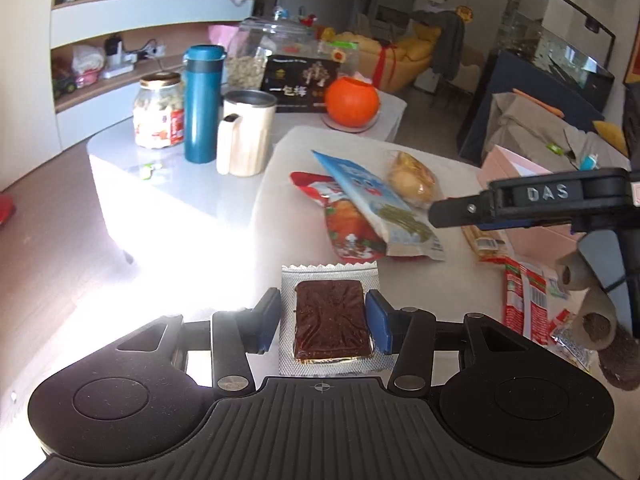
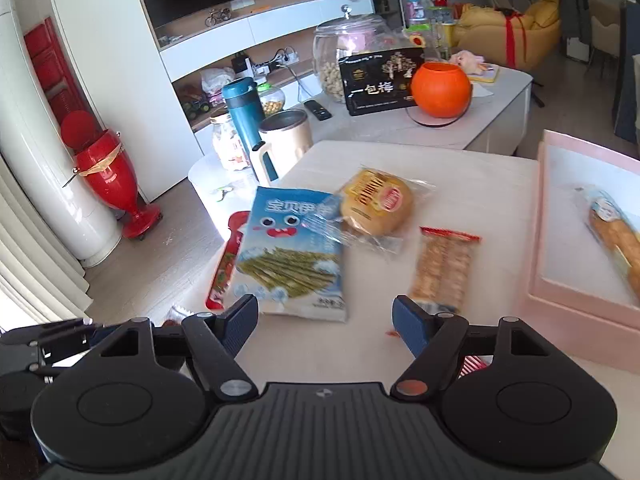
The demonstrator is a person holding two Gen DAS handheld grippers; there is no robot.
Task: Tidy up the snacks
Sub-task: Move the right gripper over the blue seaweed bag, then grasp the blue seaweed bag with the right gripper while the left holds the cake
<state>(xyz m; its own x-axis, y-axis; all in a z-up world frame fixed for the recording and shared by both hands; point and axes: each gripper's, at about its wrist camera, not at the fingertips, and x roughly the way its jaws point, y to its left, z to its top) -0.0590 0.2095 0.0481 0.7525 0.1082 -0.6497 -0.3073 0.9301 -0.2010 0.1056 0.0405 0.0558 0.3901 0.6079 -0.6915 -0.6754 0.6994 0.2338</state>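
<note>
My left gripper (image 1: 325, 322) is shut on a brown snack bar in a clear, silver-edged wrapper (image 1: 331, 322), its blue pads pressing both long sides above the white table (image 1: 280, 184). Beyond it lie a blue snack bag (image 1: 376, 208) across a red packet (image 1: 348, 236), and a wrapped bun (image 1: 412, 178). My right gripper (image 2: 326, 320) is open over the table with nothing between its pads. Ahead of it lie the blue bag (image 2: 292, 256), the bun (image 2: 376, 204) and a cracker pack (image 2: 444, 268). A pink box (image 2: 560, 292) at the right holds one wrapped bread (image 2: 612, 236).
A low table (image 2: 400, 132) behind carries a blue flask (image 2: 244, 116), a cream mug (image 2: 284, 140), jars, a black box (image 2: 380, 80) and an orange ball (image 2: 440, 90). A red vase (image 2: 108, 176) stands on the floor at left. Red-white packets (image 1: 524, 300) lie near a gloved hand (image 1: 596, 320).
</note>
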